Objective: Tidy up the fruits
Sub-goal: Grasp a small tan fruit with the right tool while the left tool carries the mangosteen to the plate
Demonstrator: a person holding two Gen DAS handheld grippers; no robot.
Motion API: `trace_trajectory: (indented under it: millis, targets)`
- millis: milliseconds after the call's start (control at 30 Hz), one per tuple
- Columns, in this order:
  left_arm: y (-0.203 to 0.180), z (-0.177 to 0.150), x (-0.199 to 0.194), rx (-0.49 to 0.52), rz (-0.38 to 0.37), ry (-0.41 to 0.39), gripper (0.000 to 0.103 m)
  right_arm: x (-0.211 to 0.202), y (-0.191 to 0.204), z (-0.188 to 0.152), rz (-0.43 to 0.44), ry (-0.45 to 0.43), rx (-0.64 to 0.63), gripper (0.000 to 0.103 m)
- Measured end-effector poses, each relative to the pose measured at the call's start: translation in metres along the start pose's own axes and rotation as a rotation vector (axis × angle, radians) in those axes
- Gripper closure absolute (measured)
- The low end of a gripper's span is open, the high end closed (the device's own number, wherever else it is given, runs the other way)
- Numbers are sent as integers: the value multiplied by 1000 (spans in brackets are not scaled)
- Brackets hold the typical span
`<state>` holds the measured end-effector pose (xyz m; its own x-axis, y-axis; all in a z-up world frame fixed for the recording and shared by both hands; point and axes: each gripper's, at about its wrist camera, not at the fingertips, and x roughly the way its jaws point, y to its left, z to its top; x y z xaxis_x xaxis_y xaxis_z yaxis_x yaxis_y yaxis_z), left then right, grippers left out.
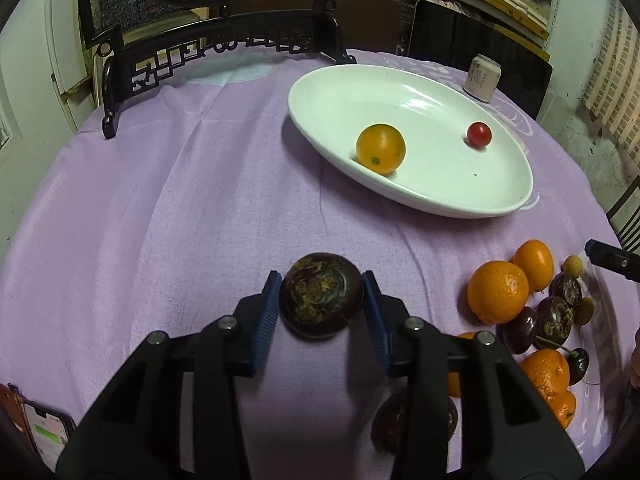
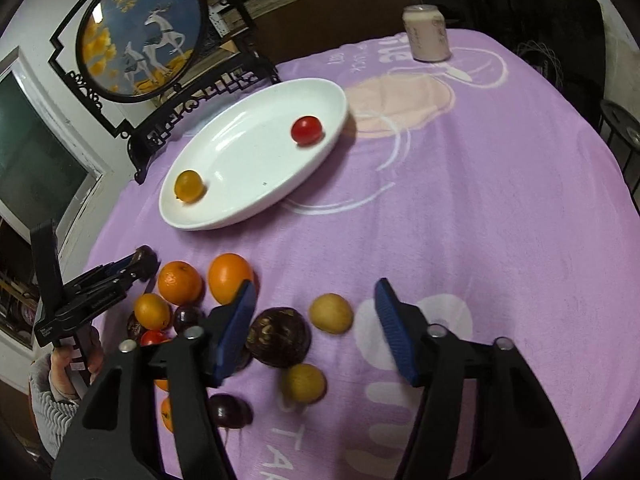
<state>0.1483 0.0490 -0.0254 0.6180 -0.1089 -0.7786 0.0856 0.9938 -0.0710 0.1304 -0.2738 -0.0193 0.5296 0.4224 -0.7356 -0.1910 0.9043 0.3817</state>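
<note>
Black plastic left claw (image 1: 322, 292), ribbed blue pads (image 1: 267, 312) (silver screws), knitted grey sleeve (image 2: 52, 396)

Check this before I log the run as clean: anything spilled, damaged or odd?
Nothing spilled or broken. The dark fruit in the left gripper has a wrinkled, scuffed skin. The can stands upright, and the white plate holds only two small tomatoes.

Left hand-held gripper (image 1: 321, 294) clamped, right (image 2: 316, 330) agape
</note>
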Motion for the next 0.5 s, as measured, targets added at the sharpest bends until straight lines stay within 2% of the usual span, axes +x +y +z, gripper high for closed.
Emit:
trace_trajectory:
  millis: [67,200,300,400,500]
  targets:
    - [-1,0,0,2,2,1,62,1,-3,-2,4,11,9,58]
    - [-2,-1,0,5,9,3,62,8,-5,-6,-16,38,6,60]
    - [-3,-1,1,13,18,3,62,15,-7,-7,-18,57,11,66]
    - [-5,-2,2,24,27,1,62,17,-7,-9,-10,55,7,77]
    - [-4,-1,0,20,17,-4,62,15,-2,-10,-30,45,-17,78]
